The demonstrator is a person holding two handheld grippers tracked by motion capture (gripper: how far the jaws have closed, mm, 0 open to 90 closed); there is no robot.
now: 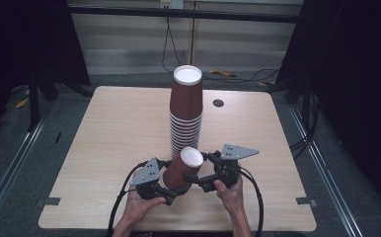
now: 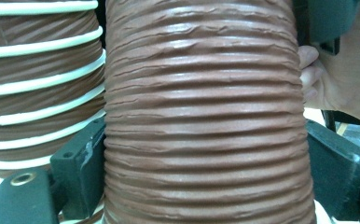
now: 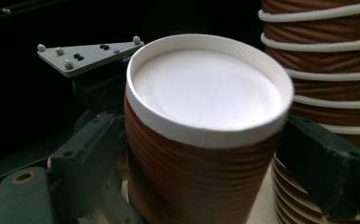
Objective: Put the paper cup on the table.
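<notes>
Jaws of the left gripper (image 1: 165, 196) were clamped on the ribbed wall of a brown corrugated paper cup (image 1: 182, 169), one black jaw pressed to each side of it in the left gripper view. The right gripper (image 1: 194, 178) had its jaws on either side of the same cup (image 3: 201, 135) just under the white base rim (whether the pads actually pressed on it could not be told). The cup lay tilted between the two grippers, white closed bottom (image 3: 206, 88) turned up and away from the person, held above the light wooden table (image 1: 119, 128). Just behind it, close to touching, stood a tall stack of upside-down brown paper cups with white rims (image 1: 186, 111), near the middle of the table. A bare hand (image 1: 139, 207) gripped the left tool, another (image 1: 232, 195) the right
</notes>
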